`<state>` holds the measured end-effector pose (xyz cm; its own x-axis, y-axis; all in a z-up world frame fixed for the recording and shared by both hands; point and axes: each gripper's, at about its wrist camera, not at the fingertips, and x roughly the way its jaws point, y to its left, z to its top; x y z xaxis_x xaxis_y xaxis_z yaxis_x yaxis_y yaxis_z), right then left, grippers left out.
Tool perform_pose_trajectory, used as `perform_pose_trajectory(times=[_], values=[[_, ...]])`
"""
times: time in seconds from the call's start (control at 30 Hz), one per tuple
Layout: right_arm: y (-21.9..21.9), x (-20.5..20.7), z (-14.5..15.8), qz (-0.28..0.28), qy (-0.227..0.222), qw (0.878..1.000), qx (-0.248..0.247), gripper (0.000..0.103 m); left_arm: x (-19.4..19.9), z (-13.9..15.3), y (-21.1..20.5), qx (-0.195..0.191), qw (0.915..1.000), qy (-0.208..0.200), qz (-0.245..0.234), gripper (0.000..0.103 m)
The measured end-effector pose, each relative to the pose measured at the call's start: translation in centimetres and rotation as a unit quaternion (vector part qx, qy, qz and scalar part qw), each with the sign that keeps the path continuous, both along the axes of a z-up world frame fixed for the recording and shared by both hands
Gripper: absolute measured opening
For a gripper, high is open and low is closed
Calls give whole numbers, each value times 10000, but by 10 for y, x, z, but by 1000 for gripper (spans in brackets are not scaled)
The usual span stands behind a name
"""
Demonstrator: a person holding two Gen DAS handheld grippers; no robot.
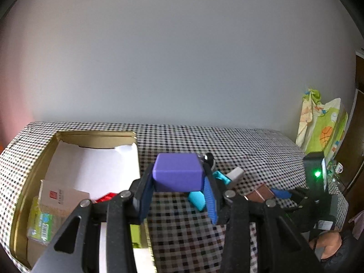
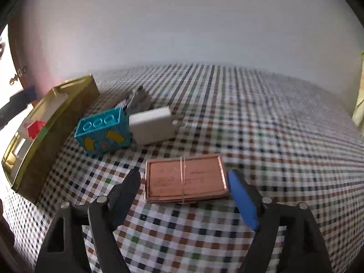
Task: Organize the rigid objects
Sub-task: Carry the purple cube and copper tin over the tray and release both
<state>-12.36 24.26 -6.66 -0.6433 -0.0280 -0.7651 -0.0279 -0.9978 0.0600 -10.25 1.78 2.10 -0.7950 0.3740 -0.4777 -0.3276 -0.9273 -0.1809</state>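
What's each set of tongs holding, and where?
Left tongs: purple block, clamped by its two opposite sides. Right tongs: nothing; they straddle the copper case.

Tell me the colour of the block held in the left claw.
Purple; the block shows best in the left wrist view.

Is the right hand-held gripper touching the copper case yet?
Apart. The right wrist view shows the right hand-held gripper open, checked cloth visible between each finger and the copper case lying flat between them.
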Motion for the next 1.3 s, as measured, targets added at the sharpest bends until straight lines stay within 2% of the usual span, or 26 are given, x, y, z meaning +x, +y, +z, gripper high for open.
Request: perform_pose_trajectory(times=[0.13, 0.2, 0.33, 0.4, 0.5, 0.63, 0.8, 0.93, 1.13, 1.3], values=[[-5, -9, -5, -127, -153, 9995, 248, 82, -6, 4, -11, 29, 10000, 20, 78, 39], [-9, -8, -3, -113, -150, 9992, 342, 79, -9, 7, -15, 49, 9999, 31, 97, 39], [-11, -5, -3, -280, -148, 9992, 263, 78, -15, 12, -26, -19, 9997, 156, 203, 39], [-10, -4, -4, -407, 36, 9990, 179, 78, -21, 14, -33, -59, 9995, 200, 258, 39], [-19, 3, 22, -533, 558, 9968, 223, 78, -29, 17, -42, -77, 9991, 238, 355, 39], [-44, -1, 58, -402, 1099, 9931, 118, 78, -41, 19, -58, -117, 9983, 272, 508, 39], [-92, -27, 82, -67, 1455, 9893, -98, 78, -56, 22, -84, -157, 9968, 208, 750, 39], [-133, -49, 86, 249, 1496, 9879, -318, 78, -64, 20, -105, -187, 9949, 79, 991, 39], [-190, -95, 78, 630, 1260, 9886, -538, 78, -79, 8, -126, -103, 9923, -371, 1175, 39], [-211, -115, 66, 672, 1075, 9896, -680, 78, -85, 4, -130, -106, 9913, -536, 1197, 39]])
